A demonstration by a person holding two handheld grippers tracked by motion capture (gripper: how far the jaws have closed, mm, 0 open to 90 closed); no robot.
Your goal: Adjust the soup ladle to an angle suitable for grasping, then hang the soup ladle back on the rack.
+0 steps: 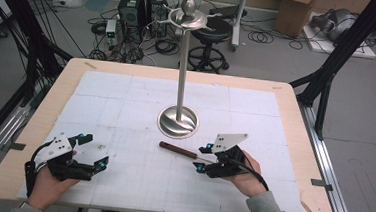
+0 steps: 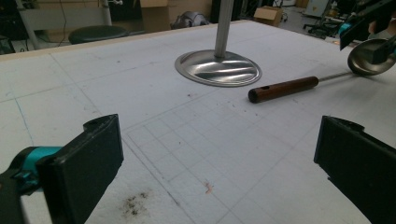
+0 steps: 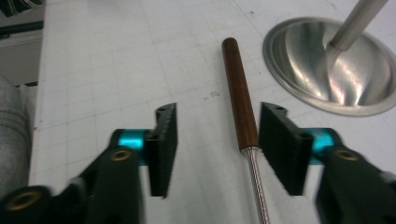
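A ladle with a brown wooden handle lies flat on the white gridded mat that covers the desk, just in front of the round metal base of a tall stand. In the left tool view its handle points toward the camera and its thin metal shaft runs to a shiny bowl at the far right. In the right tool view the handle runs away from the camera, with the metal shaft starting level with the pads.

The right tool sits over the shaft end of the ladle. Its jaws stand apart; the handle lies between them, nearer the right-hand pad and not pressed by either one. The right hand grips the tool from behind, a grey sleeve at the wrist.

The left tool rests near the front left corner of the mat, well apart from the ladle. Its jaws stand wide apart with bare mat between them.

The stand's pole rises from the base to a small dish with a ball on top.
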